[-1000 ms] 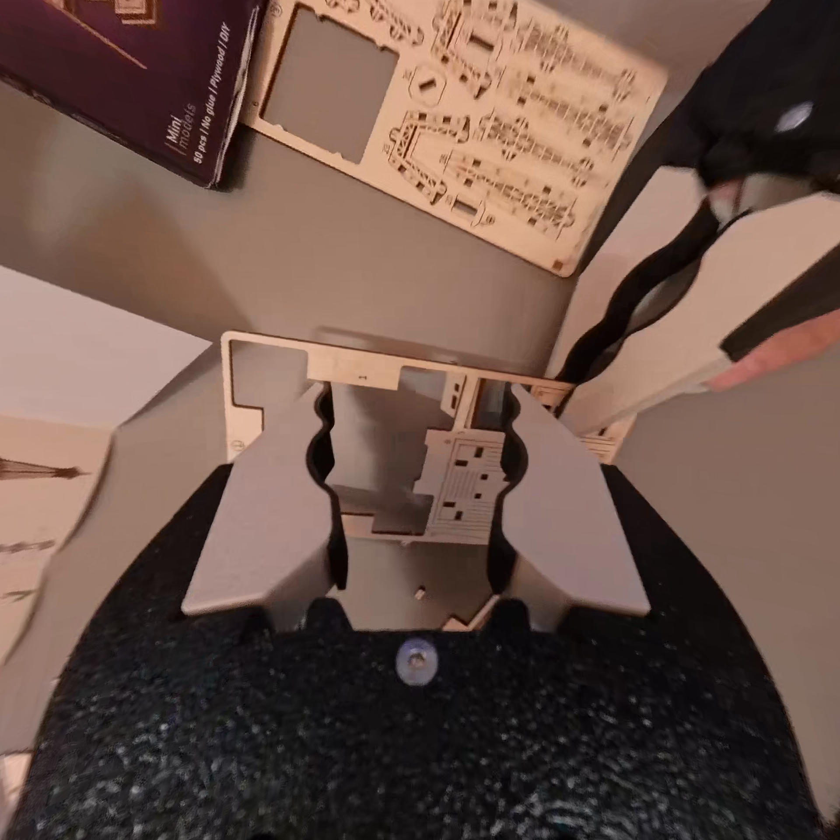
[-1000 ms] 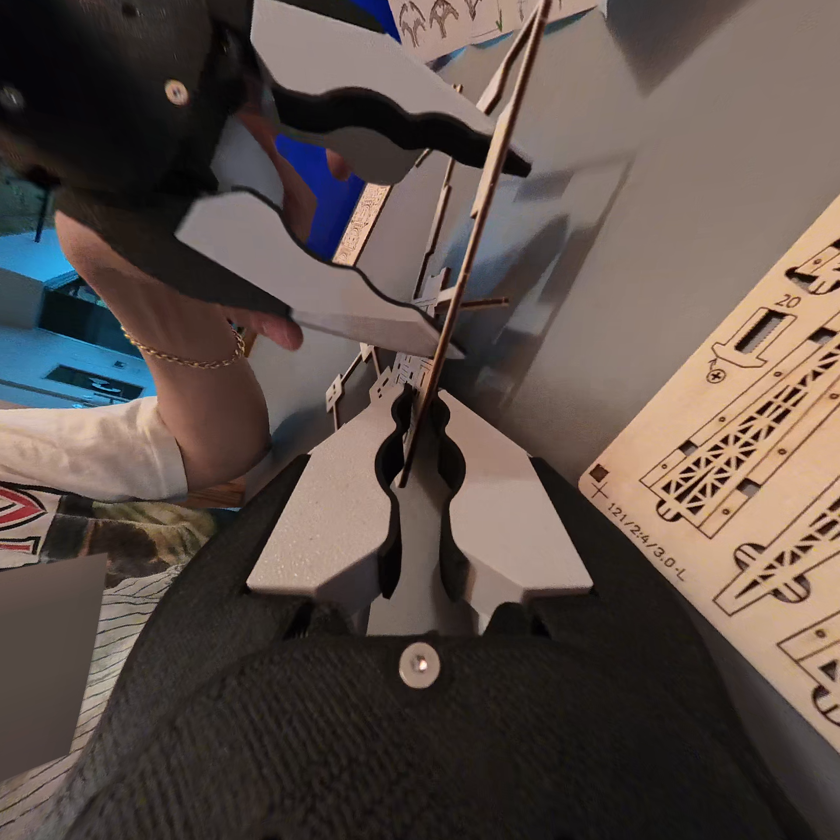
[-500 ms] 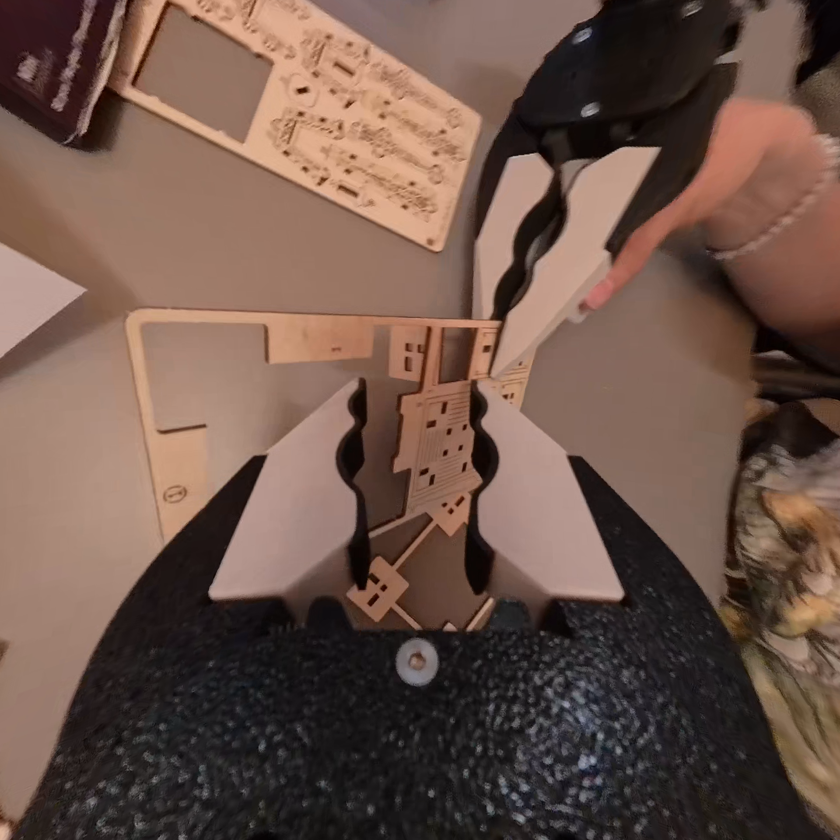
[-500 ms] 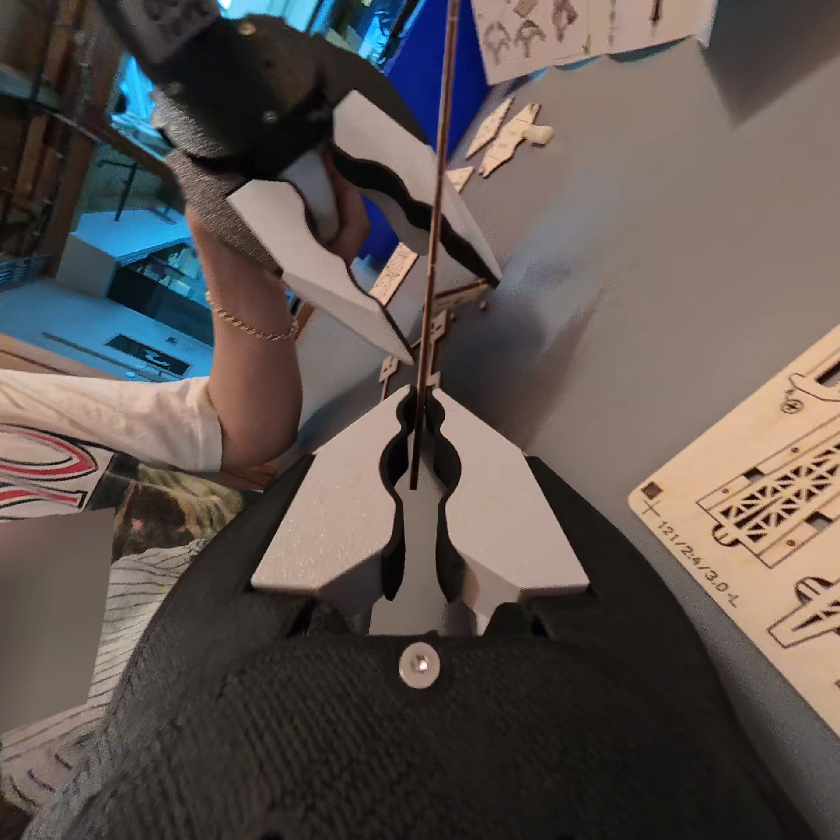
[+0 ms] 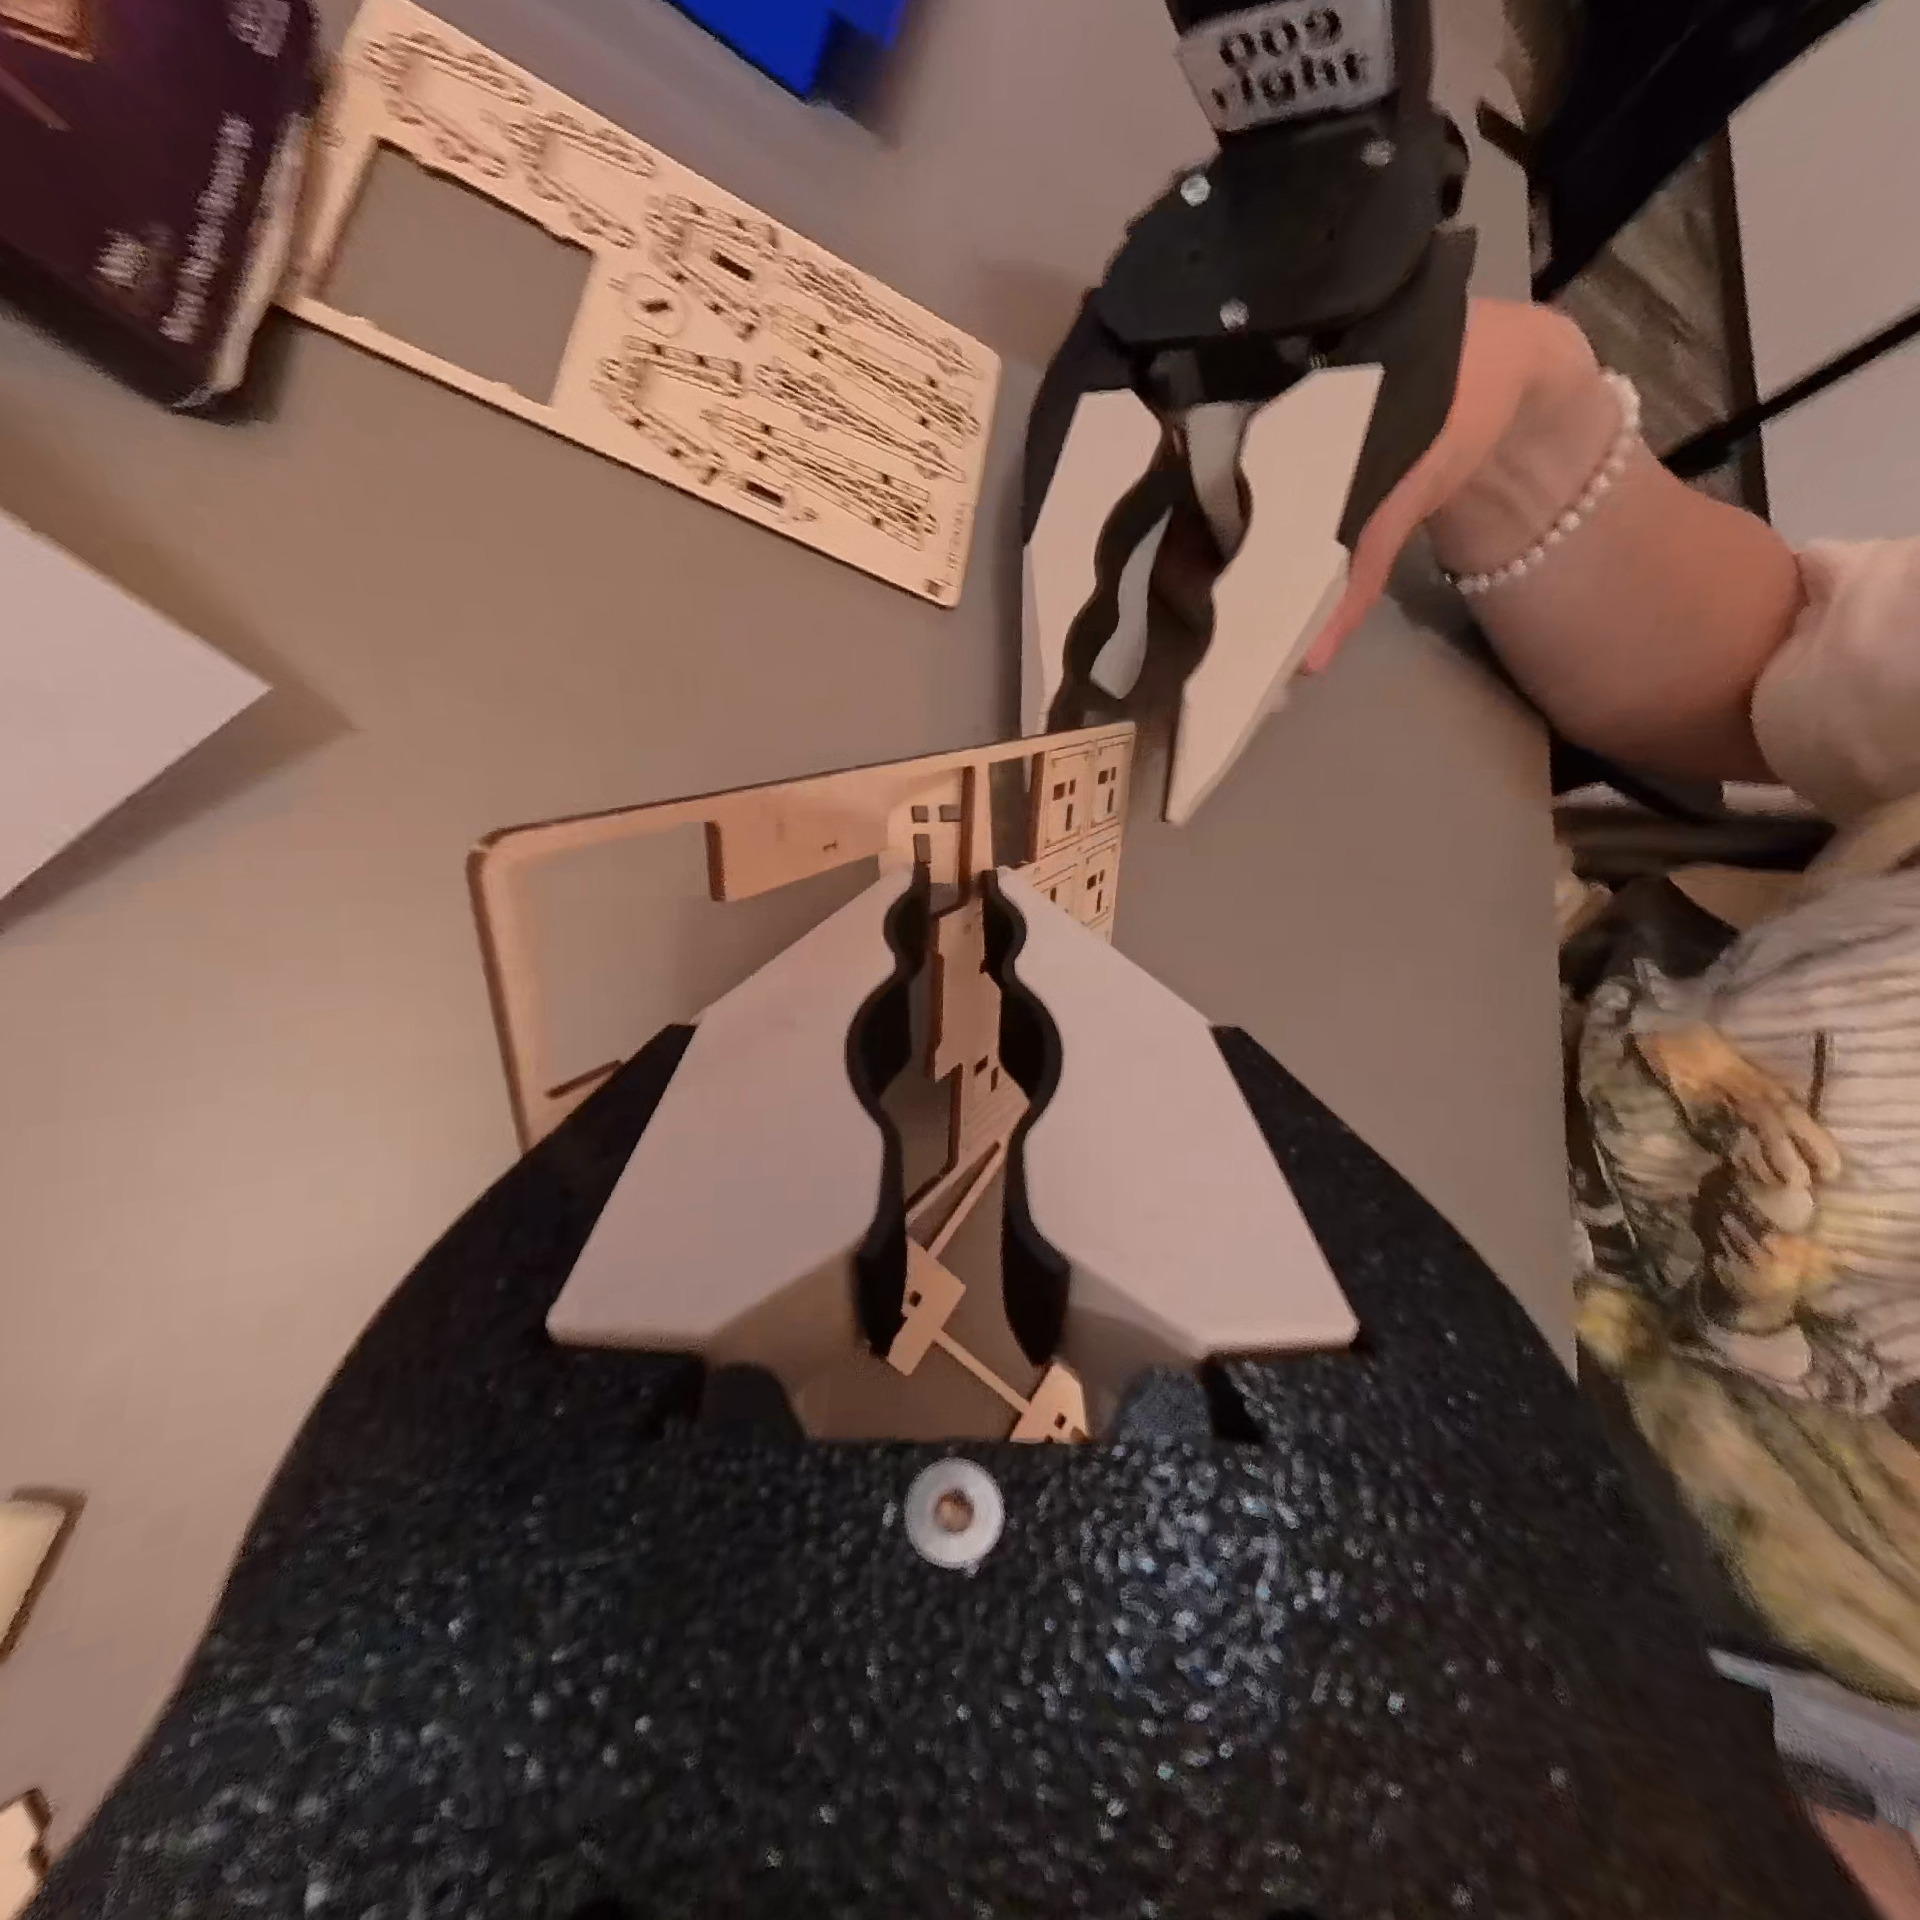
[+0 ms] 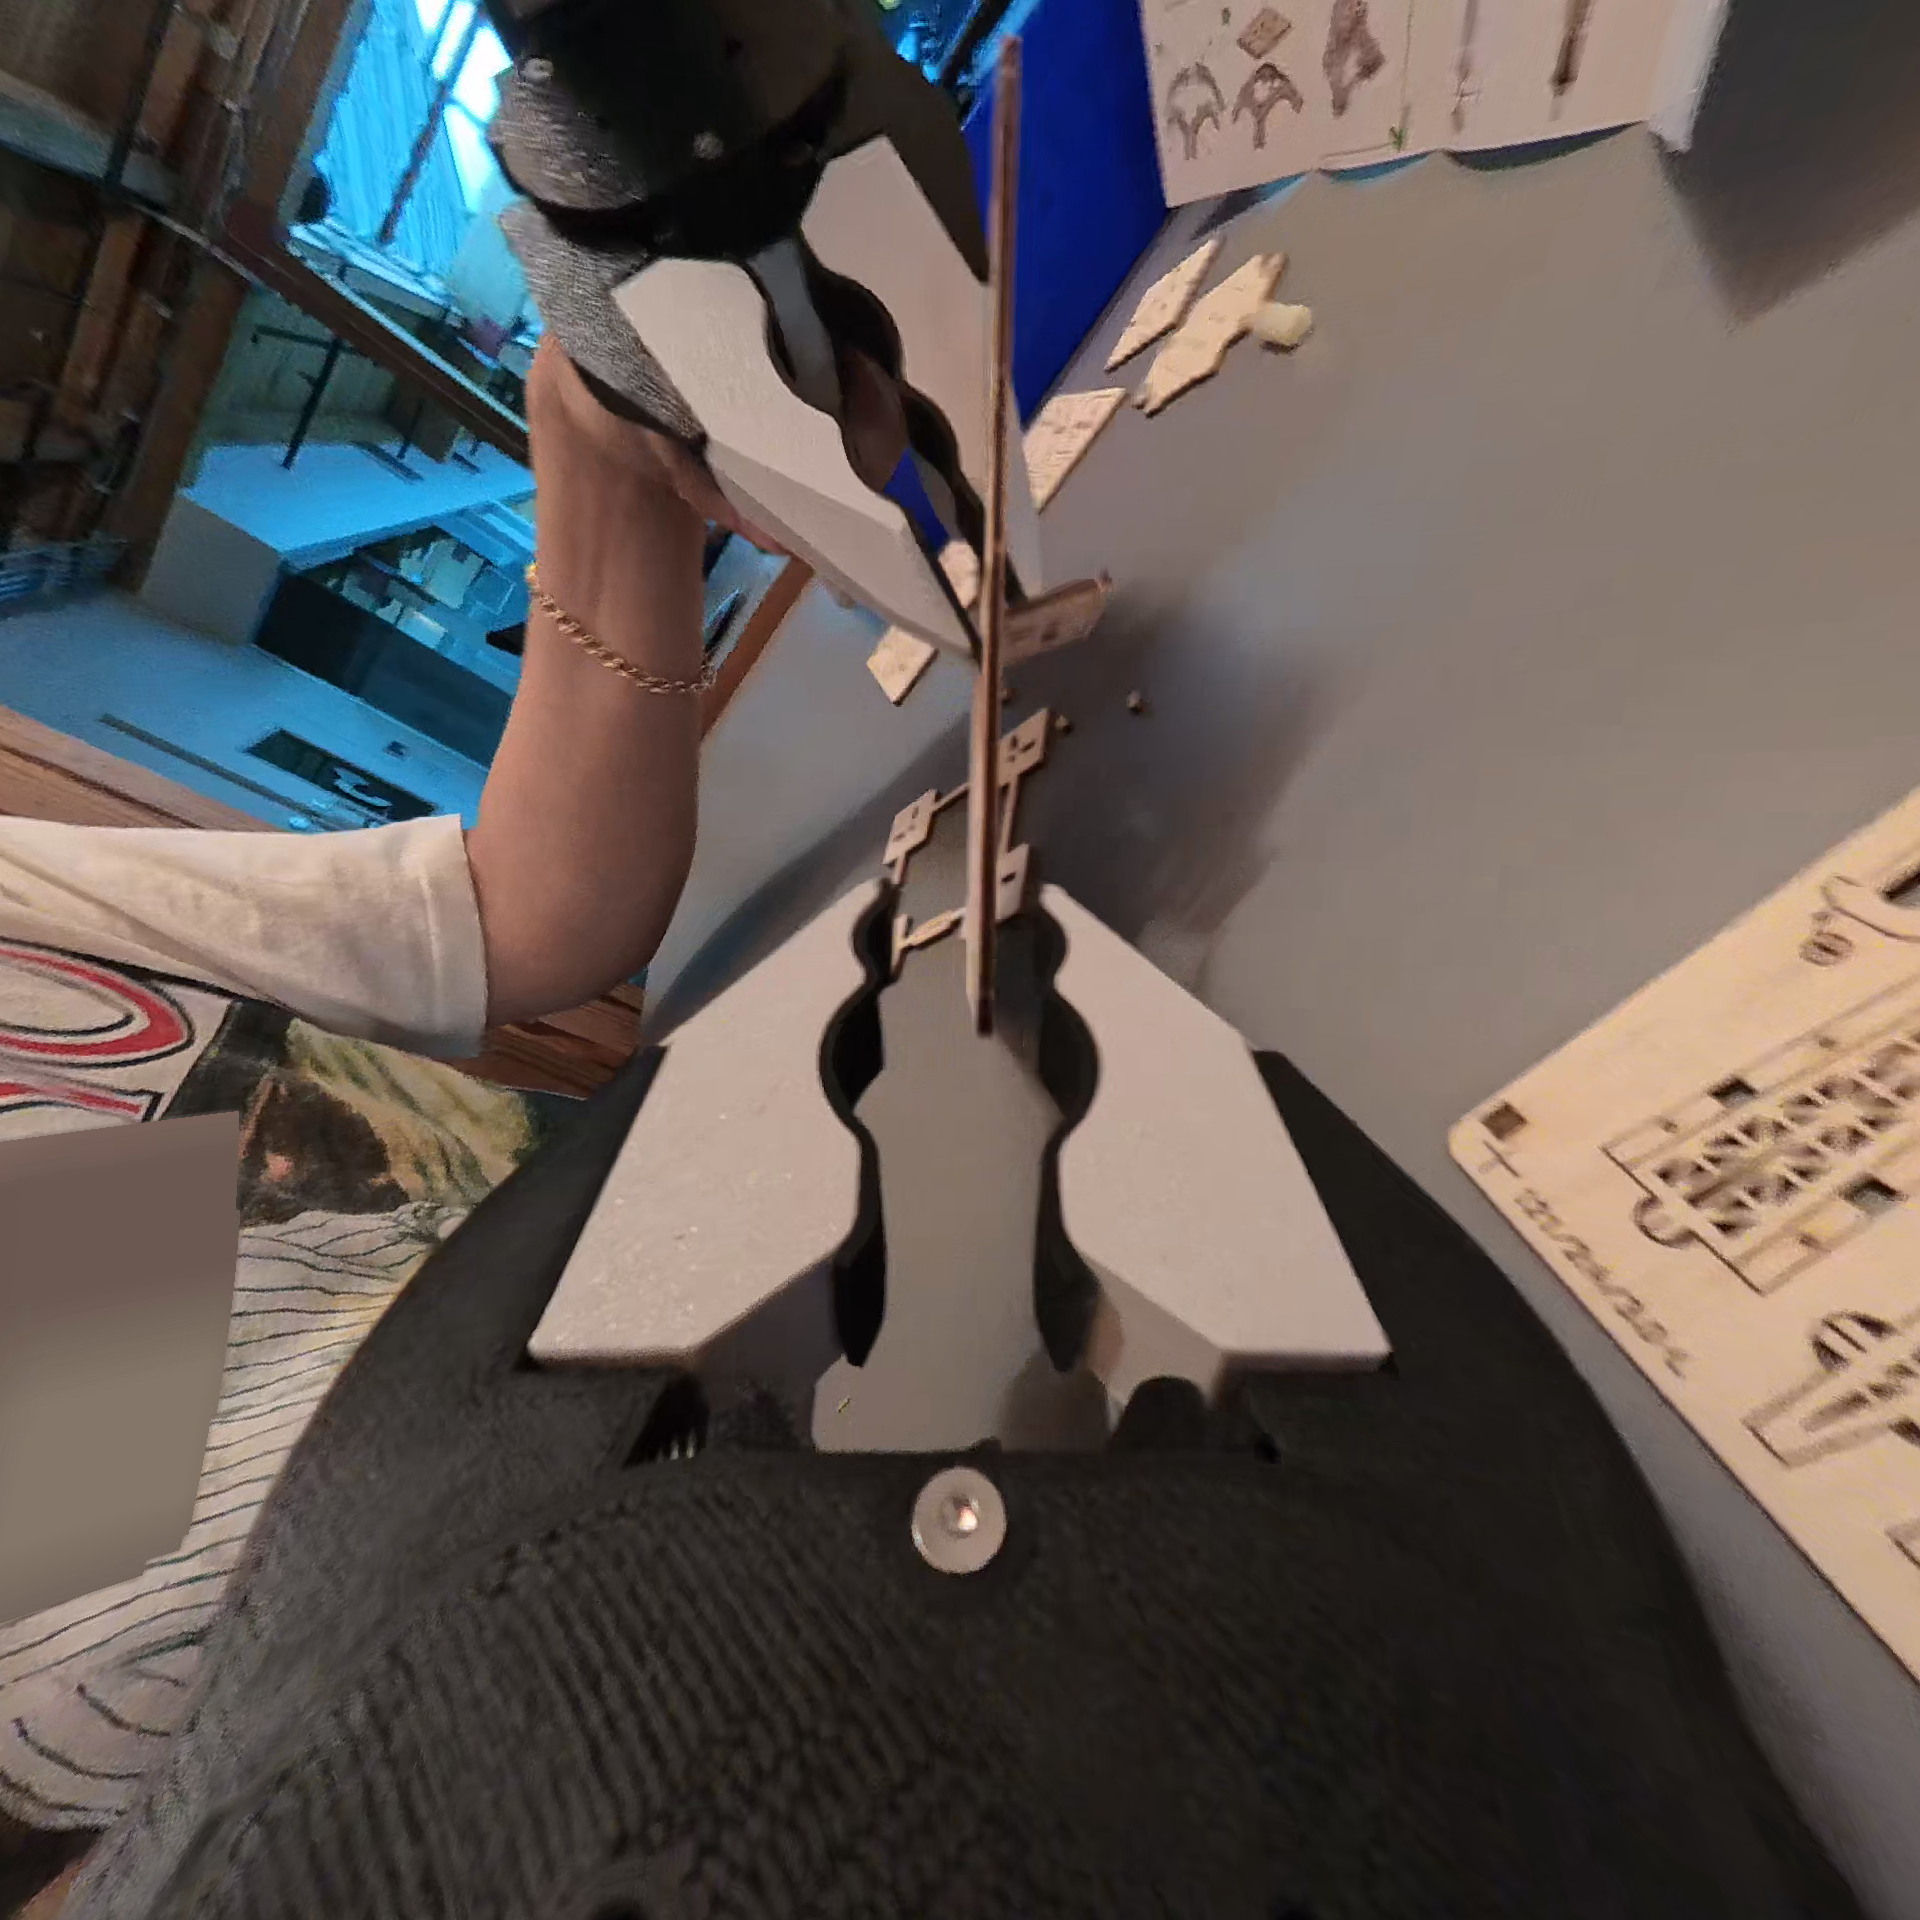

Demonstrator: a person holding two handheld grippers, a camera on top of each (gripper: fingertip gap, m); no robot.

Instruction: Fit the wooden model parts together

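A thin plywood parts sheet [image 5: 790,842], with several cut-outs, stands upright over the grey table. In the right wrist view it shows edge-on [image 6: 987,520]. My left gripper [image 5: 954,881] is shut on the sheet, and the wood shows in the narrow gap between its fingers. It also shows from outside in the right wrist view [image 6: 992,613], one finger on each side of the sheet. My right gripper [image 6: 961,904] is open; the sheet's edge sits in the gap, nearer the right finger. In the left wrist view the right gripper [image 5: 1107,764] hangs open at the sheet's far corner.
A second plywood sheet of parts [image 5: 675,343] lies flat on the table, also seen in the right wrist view [image 6: 1714,1195]. A dark purple box [image 5: 135,187] lies beyond it. Loose wooden pieces [image 6: 1195,322] and instruction pages [image 6: 1403,83] lie farther off. A white paper [image 5: 83,707] is at left. About 5 cm separates my left fingertips from my right.
My right gripper has opened and let go of the sheet. My left gripper has closed on the sheet. The sheet has turned more upright.
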